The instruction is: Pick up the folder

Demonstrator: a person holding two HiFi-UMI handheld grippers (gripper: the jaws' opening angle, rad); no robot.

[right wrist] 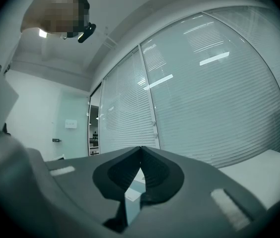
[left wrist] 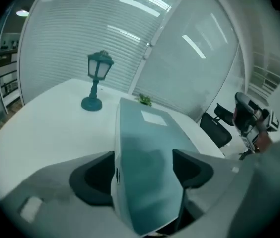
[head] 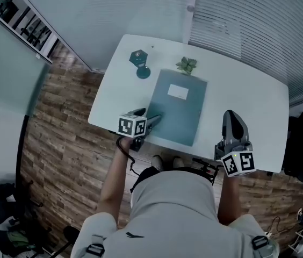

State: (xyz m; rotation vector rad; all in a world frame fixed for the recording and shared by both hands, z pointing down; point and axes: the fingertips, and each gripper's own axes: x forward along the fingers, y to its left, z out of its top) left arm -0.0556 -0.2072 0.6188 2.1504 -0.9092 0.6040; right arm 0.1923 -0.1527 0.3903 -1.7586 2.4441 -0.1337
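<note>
Folder [head: 177,107] lies flat on our table [head: 248,101]. Our left gripper [head: 152,120] gapes wide, the folder's near left edge between its jaws, unpinched. Our right gripper [head: 232,117] is clenched empty over the table's near edge.

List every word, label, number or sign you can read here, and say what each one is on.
Nothing here reads as words or numbers.
The white label on the folder: no print can be made out.
The marker cube on the left gripper: black-and-white squares, no letters.
The marker cube on the right gripper: the same.
The wall plate, right gripper view: too small to read.
</note>
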